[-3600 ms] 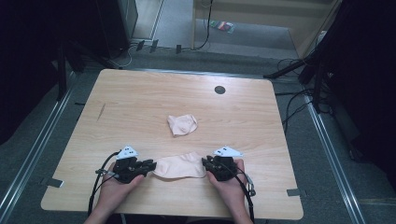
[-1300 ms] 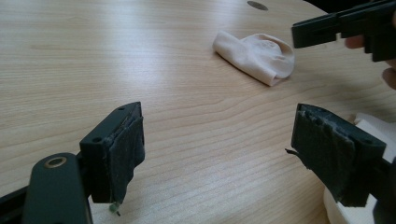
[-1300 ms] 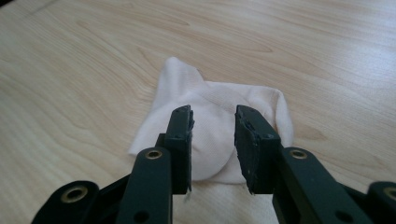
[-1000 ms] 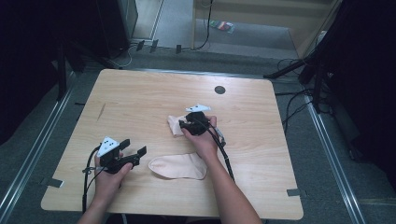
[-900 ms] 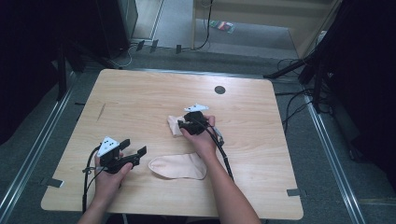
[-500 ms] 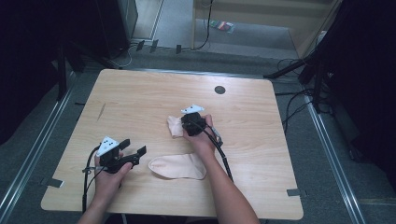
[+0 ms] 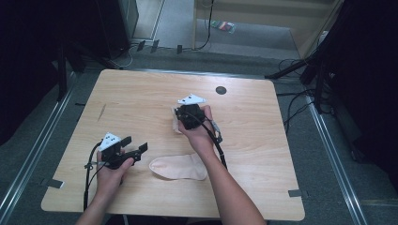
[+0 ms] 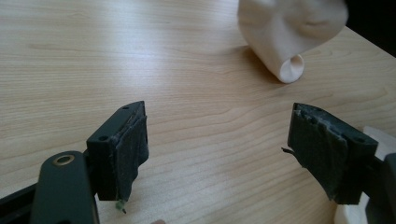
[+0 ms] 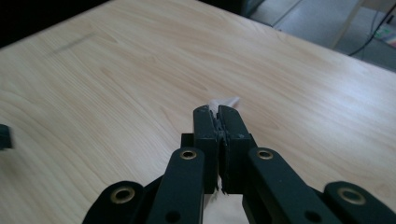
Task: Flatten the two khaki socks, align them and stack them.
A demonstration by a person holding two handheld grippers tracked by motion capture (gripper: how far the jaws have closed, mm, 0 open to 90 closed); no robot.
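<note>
Now the right hand-held gripper [image 7: 185,118] — clamped on the sock [image 7: 176,124] — has lifted it.

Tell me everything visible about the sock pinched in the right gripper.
The crumpled sock is a pale peach, soft knit fabric, bunched rather than flat. The right gripper has its jaws shut on it; in the right gripper view a small pale tip pokes out past the jaws. In the left gripper view it hangs lifted, with a rolled, tube-like end hanging lowest. In the high view it sits mid-table, mostly hidden behind the gripper and hand.
</note>
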